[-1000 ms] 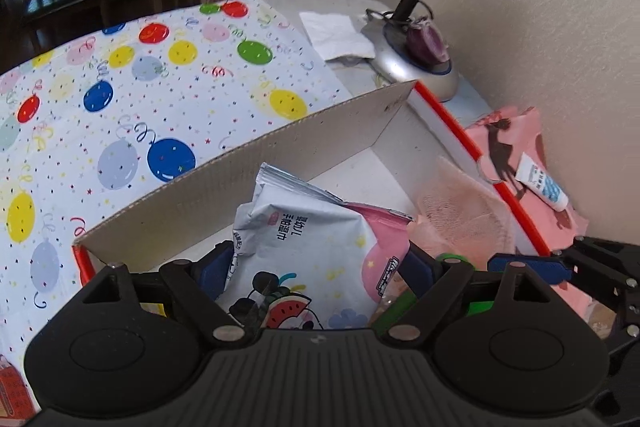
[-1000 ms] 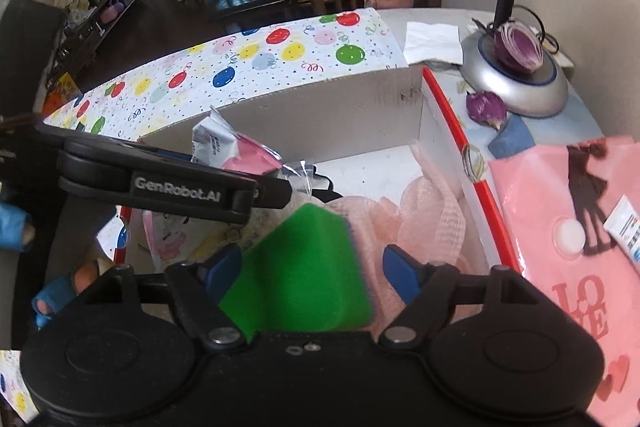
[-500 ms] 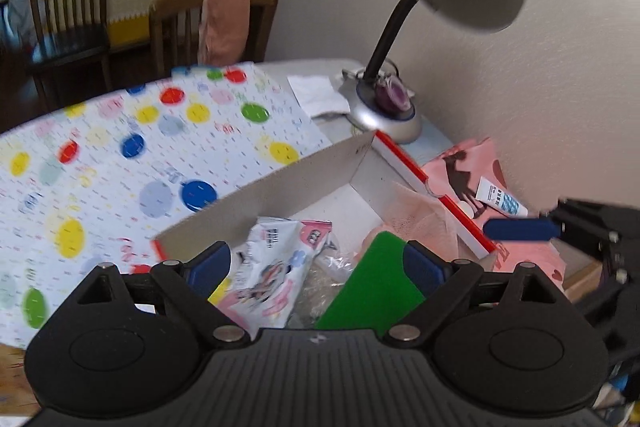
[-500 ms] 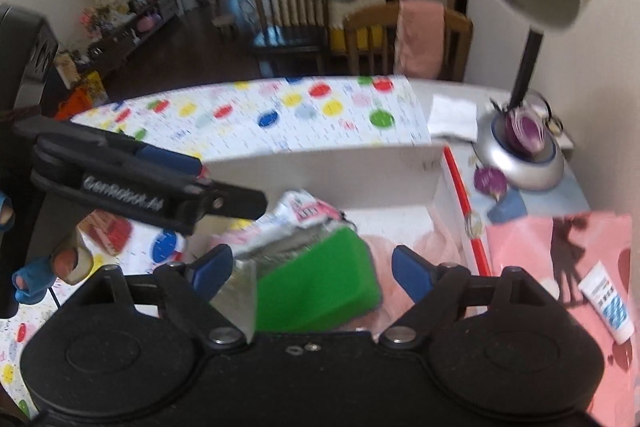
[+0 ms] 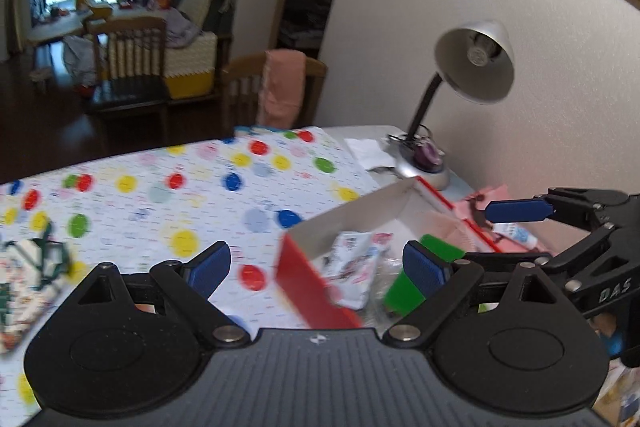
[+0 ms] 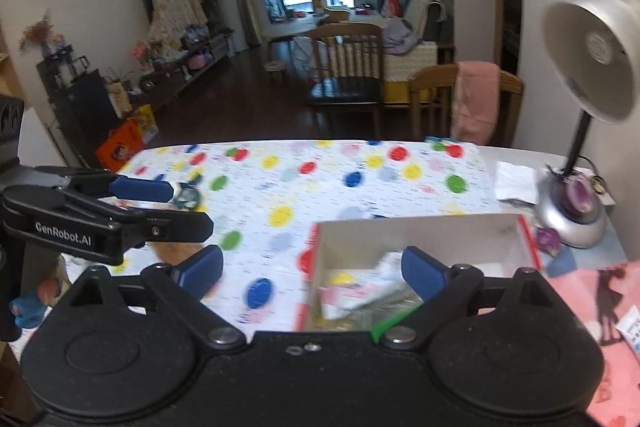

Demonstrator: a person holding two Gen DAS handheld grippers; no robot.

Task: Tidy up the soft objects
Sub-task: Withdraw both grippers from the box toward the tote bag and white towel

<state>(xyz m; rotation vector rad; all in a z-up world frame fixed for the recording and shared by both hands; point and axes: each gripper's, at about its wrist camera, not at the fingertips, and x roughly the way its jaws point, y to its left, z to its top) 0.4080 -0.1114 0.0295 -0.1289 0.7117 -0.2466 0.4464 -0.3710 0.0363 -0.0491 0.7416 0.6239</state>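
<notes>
green sponge (image 6: 390, 323) mostly hidden behind gripper body, box (image 5: 308, 291) motion-blurred

Balloon-dotted tablecloth (image 5: 168, 195), green sponge (image 5: 416, 275)

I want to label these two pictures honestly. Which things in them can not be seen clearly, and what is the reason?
- Pink mesh in the box: right wrist view, hidden by the right gripper, jaws opening, empty.
- Green sponge: left wrist view, partly behind a finger of the left gripper.
- White packet print: both views, motion blur.
- Patterned bundle: left wrist view, cut by the left edge, blurred.
- Tube label: too small.
</notes>
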